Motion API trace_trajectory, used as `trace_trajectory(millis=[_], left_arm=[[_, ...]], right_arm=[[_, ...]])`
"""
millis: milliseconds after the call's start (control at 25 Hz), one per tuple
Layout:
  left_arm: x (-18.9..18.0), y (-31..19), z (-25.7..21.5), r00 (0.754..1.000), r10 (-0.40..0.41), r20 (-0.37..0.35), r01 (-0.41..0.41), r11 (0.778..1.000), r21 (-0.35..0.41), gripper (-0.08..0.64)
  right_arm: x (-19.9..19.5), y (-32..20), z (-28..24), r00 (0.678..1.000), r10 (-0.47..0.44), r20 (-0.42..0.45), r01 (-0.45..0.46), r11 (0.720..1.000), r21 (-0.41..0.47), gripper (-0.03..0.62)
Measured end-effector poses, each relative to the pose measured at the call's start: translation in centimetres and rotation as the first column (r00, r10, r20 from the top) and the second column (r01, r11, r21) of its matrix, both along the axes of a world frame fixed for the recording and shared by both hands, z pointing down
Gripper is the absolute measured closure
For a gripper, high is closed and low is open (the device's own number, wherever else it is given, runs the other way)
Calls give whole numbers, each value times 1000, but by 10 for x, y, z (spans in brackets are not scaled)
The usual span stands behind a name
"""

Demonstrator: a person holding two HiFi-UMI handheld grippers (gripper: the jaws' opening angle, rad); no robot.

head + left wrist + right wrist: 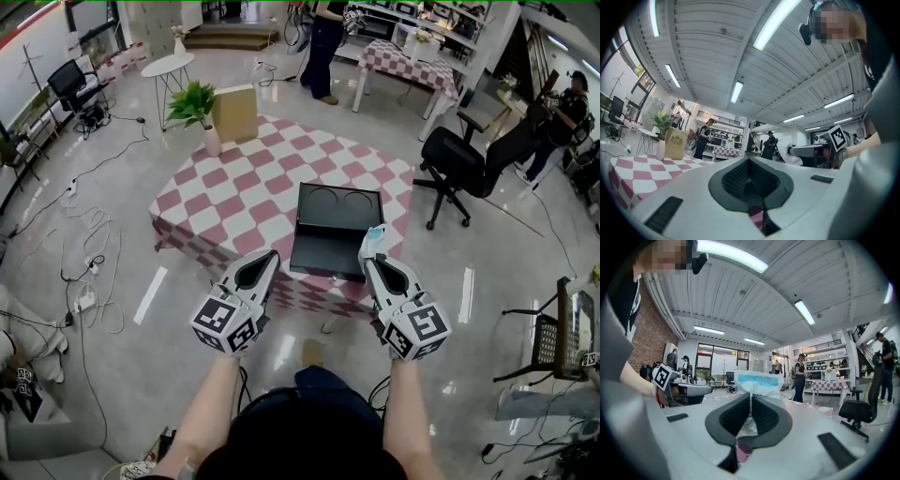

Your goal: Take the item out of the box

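The black box [328,246] lies open on the red-and-white checkered table [234,202], its lid with two round recesses tipped back; the inside looks bare. My right gripper [371,261] hovers above the box's front right corner, shut on a white packet with a blue band [373,240]. In the right gripper view the packet [757,383] sticks up from between the pads of the right gripper [750,404]. My left gripper [270,255] hangs at the box's front left edge, jaws together with nothing between them. The left gripper [751,161] also shows its pads meeting in its own view.
A potted plant [195,105] and a tan box [234,112] stand at the table's far corner. A black office chair [464,161] is to the right, a white round side table [169,66] behind. Cables [84,272] trail on the floor at left. People stand at the back.
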State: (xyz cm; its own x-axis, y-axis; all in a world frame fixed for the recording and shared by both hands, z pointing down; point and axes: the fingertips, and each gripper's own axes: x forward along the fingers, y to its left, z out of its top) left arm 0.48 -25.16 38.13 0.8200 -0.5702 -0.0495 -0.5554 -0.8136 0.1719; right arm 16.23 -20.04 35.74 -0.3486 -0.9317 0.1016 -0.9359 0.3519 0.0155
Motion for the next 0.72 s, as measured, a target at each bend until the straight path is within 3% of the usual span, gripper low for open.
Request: trace_trajectory(millis=[720], left_arm=[[-9, 22, -3, 1000, -6, 3, 6, 1000, 5, 557]], right_arm=[[-9, 22, -6, 1000, 1, -11, 0, 1000, 21, 574]])
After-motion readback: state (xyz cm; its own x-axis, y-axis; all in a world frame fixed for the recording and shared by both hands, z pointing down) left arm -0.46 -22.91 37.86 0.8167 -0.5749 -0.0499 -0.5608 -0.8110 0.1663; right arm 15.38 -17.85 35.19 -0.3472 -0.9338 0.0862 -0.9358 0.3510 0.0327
